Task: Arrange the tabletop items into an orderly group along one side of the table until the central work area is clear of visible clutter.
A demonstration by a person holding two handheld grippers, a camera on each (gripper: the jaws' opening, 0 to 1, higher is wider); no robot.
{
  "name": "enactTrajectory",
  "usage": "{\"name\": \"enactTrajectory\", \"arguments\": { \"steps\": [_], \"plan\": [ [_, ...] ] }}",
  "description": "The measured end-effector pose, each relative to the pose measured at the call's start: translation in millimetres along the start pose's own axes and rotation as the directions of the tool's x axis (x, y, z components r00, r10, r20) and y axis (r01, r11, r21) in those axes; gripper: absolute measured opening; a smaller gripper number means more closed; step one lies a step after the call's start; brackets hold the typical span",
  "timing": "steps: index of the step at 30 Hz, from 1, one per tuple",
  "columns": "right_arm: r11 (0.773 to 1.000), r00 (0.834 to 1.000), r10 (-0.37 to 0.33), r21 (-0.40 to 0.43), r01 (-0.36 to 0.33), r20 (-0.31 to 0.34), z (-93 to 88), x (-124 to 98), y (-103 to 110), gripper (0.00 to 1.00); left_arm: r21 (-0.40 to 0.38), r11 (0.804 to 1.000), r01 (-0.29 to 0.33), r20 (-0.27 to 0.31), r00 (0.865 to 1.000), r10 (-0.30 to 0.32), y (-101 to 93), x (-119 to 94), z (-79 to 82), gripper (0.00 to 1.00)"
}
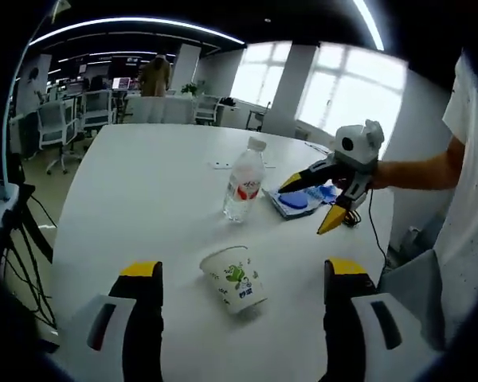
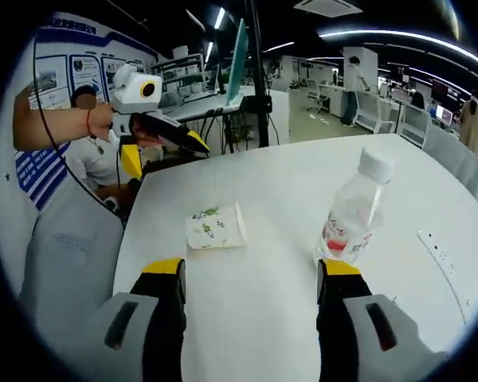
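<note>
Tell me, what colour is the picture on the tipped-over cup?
Green, on the white paper cup; clearest in the left gripper view.

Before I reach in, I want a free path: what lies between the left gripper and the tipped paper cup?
Only bare white table, seen in the left gripper view; the left gripper is open, and the paper cup lies between its tips.

I am noting a white table (image 1: 143, 191). My left gripper (image 1: 243, 274) is showing black jaws with yellow tips and grey bodies; my right gripper (image 2: 251, 274) is showing the same. At twelve o'clock between the left jaws, a paper cup (image 1: 234, 276) is displaying white with a green printed pattern. The bottle (image 1: 244, 184) at twelve o'clock beyond it is appearing clear with a white cap and a red-and-white label. At one o'clock, a blue item (image 1: 296, 199) is lying on the table.
</note>
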State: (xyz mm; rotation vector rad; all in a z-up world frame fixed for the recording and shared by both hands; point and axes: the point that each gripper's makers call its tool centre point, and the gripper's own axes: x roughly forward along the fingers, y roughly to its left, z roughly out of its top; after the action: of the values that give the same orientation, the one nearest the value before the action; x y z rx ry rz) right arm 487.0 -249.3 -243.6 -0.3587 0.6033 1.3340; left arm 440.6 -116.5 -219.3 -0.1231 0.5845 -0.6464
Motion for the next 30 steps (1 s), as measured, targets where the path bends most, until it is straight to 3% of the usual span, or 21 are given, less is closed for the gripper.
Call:
{"name": "enactTrajectory", "arguments": {
  "steps": [12, 22, 30],
  "plan": [
    [0.990, 0.991, 0.135, 0.045, -0.135, 0.016, 9.8, 41, 11, 0.53, -0.044, 0.999, -0.018, 0.002, 1.000, 0.018, -2.3, -7, -14.6, 0.84],
    [0.976, 0.982, 0.183, 0.109, -0.188, 0.054, 18.7, 66, 9, 0.41, -0.067, 0.997, -0.026, 0.002, 1.000, 0.026, -0.7, -7, -23.4, 0.84],
    [0.963, 0.973, 0.221, 0.144, -0.228, 0.061, 21.5, 81, 12, 0.39, -0.084, 0.996, -0.030, 0.005, 1.000, 0.030, -1.0, -6, -28.9, 0.83]
  ]
}}
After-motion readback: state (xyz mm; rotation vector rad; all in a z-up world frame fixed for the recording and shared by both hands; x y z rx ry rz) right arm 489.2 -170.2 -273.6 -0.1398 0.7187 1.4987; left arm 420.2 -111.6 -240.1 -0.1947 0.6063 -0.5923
